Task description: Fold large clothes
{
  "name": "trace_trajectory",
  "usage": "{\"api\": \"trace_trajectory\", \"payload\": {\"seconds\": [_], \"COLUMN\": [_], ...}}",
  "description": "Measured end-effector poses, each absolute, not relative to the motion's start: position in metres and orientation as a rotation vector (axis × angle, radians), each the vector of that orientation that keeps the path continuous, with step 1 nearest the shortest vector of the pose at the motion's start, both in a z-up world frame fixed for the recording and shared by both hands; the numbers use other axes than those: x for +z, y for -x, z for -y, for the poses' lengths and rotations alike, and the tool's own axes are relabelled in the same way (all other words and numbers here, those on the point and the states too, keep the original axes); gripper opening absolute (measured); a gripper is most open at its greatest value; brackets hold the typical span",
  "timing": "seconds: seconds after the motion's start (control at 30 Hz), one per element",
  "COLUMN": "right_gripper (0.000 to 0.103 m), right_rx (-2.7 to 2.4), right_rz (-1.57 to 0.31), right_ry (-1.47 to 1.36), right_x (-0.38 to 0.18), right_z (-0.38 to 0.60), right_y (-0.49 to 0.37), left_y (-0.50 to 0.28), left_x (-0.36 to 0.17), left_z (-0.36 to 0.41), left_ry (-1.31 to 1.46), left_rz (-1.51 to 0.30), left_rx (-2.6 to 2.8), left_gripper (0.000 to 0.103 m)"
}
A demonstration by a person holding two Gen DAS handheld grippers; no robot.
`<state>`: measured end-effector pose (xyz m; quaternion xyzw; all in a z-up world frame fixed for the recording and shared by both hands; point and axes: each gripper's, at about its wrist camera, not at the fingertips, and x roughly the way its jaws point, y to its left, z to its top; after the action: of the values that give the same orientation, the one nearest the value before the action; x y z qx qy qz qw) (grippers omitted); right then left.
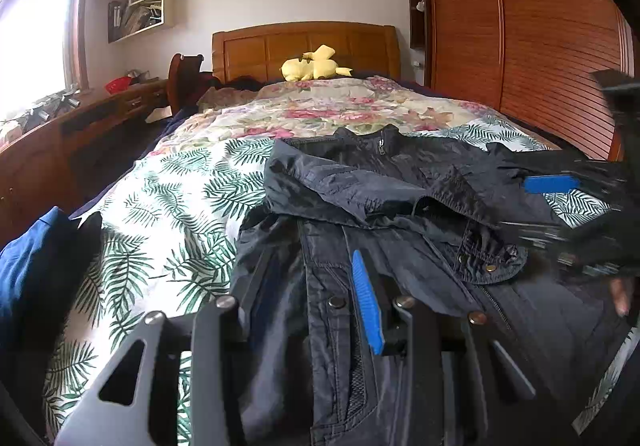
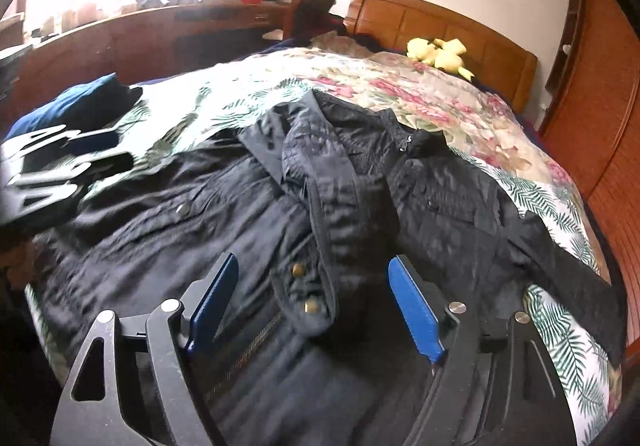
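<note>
The jacket (image 2: 248,206) is dark navy woven cloth with a slight sheen, creased, fitted with dull brass-coloured metal snaps and a metal-toothed zipper. The right gripper (image 2: 312,302) has matt black rigid arms, polished metal pivot pins and blue ribbed plastic pads (image 2: 416,310); the left gripper (image 1: 316,298) is built the same. The bedspread (image 1: 168,214) is matt printed cloth. The headboard (image 1: 304,46) and wardrobe (image 1: 532,30) are varnished, glossy wood, the wardrobe door finely slatted. The plush toy (image 1: 312,66) is soft yellow fabric.
</note>
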<state>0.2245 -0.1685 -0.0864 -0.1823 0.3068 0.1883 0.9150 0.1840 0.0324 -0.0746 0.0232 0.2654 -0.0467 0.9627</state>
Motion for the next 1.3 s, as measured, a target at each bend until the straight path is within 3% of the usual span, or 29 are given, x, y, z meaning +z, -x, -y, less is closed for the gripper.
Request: {"api": "trace_trajectory", "payload": {"seconds": [0.13,0.17,0.23,0.27,0.3,0.4,0.77,1.07,1.13,1.23,1.3], "right_gripper": [0.079,0.074,0.038,0.012,0.004,0.001,0.0,0.004,0.01,0.035,0.057], "right_rx": [0.348,0.339,0.311,0.301,0.299,0.318,0.427,0.169,0.15,0.155,0.189], "right_rz": [-0.702,-0.716,-0.782,-0.795,-0.802,-0.76,-0.49,-0.656,-0.67,-0.661,-0.651], "right_ry": [0.398,0.407,0.424,0.423,0.417,0.39,0.136,0.077,0.089,0.091,0.078], "right_x": [-0.105,-0.109,-0.122,-0.125,-0.127,-0.116,-0.01,-0.064,-0.072,-0.077,-0.078], "right_z": [0.156,0.156,0.156,0.159,0.163,0.174,0.223,0.313,0.325,0.342,0.347], "right_y": [-0.266,-0.272,-0.291,-0.294,-0.296,-0.285,-0.2,-0.212,-0.211,-0.201,-0.193], "left_y": [-0.183,-0.182,-0.18,-0.177,-0.175,-0.166,-0.128,-0.125,-0.129,-0.133,-0.131], "left_x": [-0.074,-0.074,-0.074,-0.074,-0.074,-0.073,-0.063,-0.054,-0.052,-0.048,-0.044], "left_z": [-0.031,-0.03,-0.028,-0.026,-0.024,-0.016,0.017,0.045,0.05,0.06,0.066], "left_ry": [-0.054,-0.059,-0.069,-0.072,-0.071,-0.075,-0.091,-0.134,-0.137,-0.133,-0.14], "left_rz": [-0.541,-0.544,-0.548,-0.549,-0.552,-0.555,-0.555,-0.555,-0.555,-0.564,-0.554], "left_rx": [-0.098,-0.098,-0.099,-0.099,-0.1,-0.108,-0.112,-0.121,-0.121,-0.124,-0.123], "left_gripper": [0.036,0.036,0.036,0.036,0.036,0.036,0.036,0.036,0.036,0.036,0.036]}}
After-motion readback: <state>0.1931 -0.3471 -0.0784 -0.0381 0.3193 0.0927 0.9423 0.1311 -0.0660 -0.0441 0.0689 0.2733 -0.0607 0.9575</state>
